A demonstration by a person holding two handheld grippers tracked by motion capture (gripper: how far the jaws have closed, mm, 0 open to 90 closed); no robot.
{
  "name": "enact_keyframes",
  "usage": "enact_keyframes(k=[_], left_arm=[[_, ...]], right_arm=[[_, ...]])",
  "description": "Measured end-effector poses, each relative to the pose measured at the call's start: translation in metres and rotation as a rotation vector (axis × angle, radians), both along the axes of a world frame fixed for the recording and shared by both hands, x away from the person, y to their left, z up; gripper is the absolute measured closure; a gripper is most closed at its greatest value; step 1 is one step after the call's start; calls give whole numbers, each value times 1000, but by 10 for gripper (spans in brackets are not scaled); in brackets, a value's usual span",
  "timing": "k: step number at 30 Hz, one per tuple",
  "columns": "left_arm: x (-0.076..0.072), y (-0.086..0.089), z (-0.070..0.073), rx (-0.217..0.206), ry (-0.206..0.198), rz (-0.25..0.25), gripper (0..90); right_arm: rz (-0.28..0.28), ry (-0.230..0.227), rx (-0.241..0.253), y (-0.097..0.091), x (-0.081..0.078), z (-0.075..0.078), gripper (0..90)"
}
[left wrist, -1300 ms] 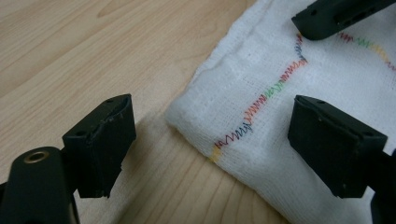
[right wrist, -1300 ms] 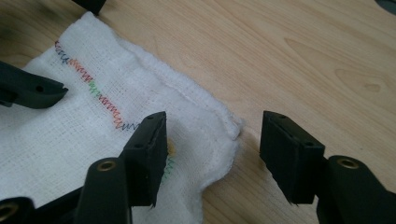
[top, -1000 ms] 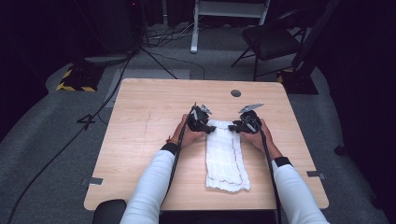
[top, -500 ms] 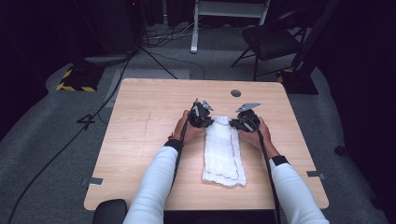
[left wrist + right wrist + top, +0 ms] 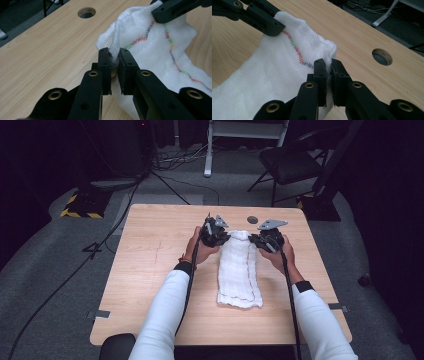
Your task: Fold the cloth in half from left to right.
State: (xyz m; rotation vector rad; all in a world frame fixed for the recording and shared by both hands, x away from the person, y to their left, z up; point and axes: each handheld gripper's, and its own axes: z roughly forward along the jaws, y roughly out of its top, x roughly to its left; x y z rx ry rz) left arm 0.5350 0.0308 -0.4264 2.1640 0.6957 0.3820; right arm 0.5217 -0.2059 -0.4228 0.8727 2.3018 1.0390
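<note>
Cloth work is in hand: a white towel [image 5: 239, 270] with a multicoloured zigzag stitch lies folded lengthwise near the middle of the table [image 5: 150, 270], its near end flat towards 6 o'clock and its far end raised towards 12 o'clock. The left tool [image 5: 114, 53] has just been closing and now pinches one far corner, while the right tool [image 5: 329, 65], likewise just closed, pinches the other. Holding both corners apart probably keeps the edge taut, so the towel can be lifted or folded evenly.
</note>
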Motion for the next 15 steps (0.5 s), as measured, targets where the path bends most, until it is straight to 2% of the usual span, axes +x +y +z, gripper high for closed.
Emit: enact_keyframes(k=[5,7,11,13,15], left_arm=[[-17,2,6,-13,-31,-53,815],[-23,4,4,-36,-21,-78,815],[-36,7,1,-19,-21,-111,816],[-44,9,2,-27,-22,-128,816],[-51,9,4,-7,-38,-158,812]], right_arm=[[31,-14,12,-4,-12,6,842],[48,-14,14,-7,-18,6,843],[79,-6,40,-12,-31,3,844],[98,-8,44,-13,-37,2,844],[119,-10,47,-13,-44,3,844]])
